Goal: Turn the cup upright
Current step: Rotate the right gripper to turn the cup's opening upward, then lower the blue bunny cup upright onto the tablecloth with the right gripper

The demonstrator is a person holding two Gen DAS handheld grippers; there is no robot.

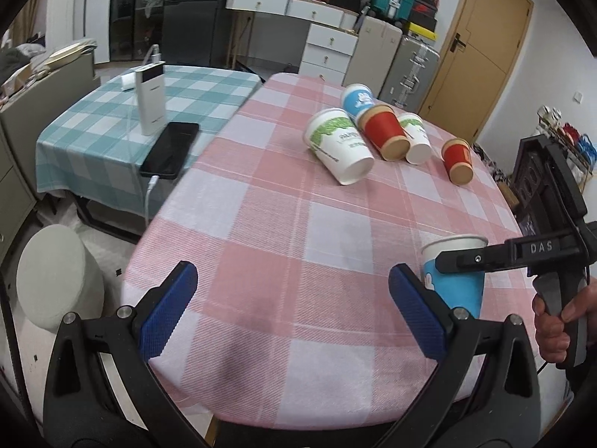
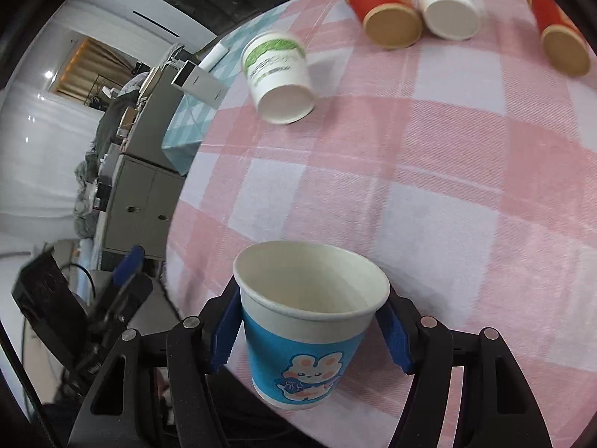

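Note:
A blue paper cup with a rabbit print (image 2: 304, 339) stands mouth up near the front right edge of the pink checked table (image 2: 429, 186). My right gripper (image 2: 309, 336) is shut on it, its blue pads pressing both sides below the rim. In the left wrist view the same blue cup (image 1: 453, 280) sits under the right gripper's finger (image 1: 466, 261), with a hand (image 1: 556, 321) on the handle. My left gripper (image 1: 293, 310) hovers open over the table's front edge, nothing between its pads. Several cups lie on their sides at the far end, the nearest white and green (image 1: 339, 145).
The tipped cups include a blue one (image 1: 358, 99), two red ones (image 1: 386, 132) (image 1: 457, 160) and a second white-green one (image 1: 416, 138). A teal checked table (image 1: 93, 138) to the left holds a power bank (image 1: 151, 100) and a phone (image 1: 171, 149). A round stool (image 1: 52, 280) stands below.

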